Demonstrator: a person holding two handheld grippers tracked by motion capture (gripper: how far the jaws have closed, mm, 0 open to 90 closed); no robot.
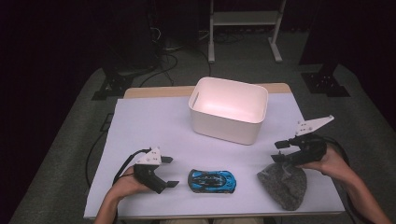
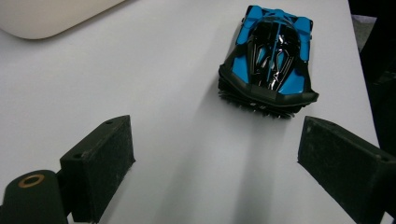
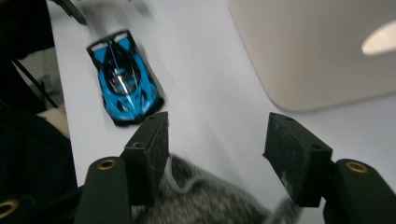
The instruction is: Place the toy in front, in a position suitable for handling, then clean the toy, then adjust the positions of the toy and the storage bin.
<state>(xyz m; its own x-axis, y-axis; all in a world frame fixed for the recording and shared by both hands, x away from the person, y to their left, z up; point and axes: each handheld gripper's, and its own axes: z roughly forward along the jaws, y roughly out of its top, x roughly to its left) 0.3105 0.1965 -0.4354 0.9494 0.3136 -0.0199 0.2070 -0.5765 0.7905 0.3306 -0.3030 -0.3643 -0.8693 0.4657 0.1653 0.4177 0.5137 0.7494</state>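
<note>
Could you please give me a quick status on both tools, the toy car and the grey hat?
Left tool open, aimed at blue toy car. Right tool open over grey knit hat, nothing gripped. Nothing in the way.

A white bin [image 1: 228, 110] stands mid-table — metal frame [image 1: 245, 21] behind.

Your toy car [image 2: 271, 60] was glossy plastic, blue and black, catching the light on its smooth shell, while the grey hat [image 1: 283, 183] was soft, fuzzy knitted cloth. The white bin [image 1: 229, 112] looked like smooth matt plastic, the surface [image 1: 149, 126] had a matt, paper-like white covering, and your fingers [image 2: 100, 163] carried rough, felt-like black pads.
</note>
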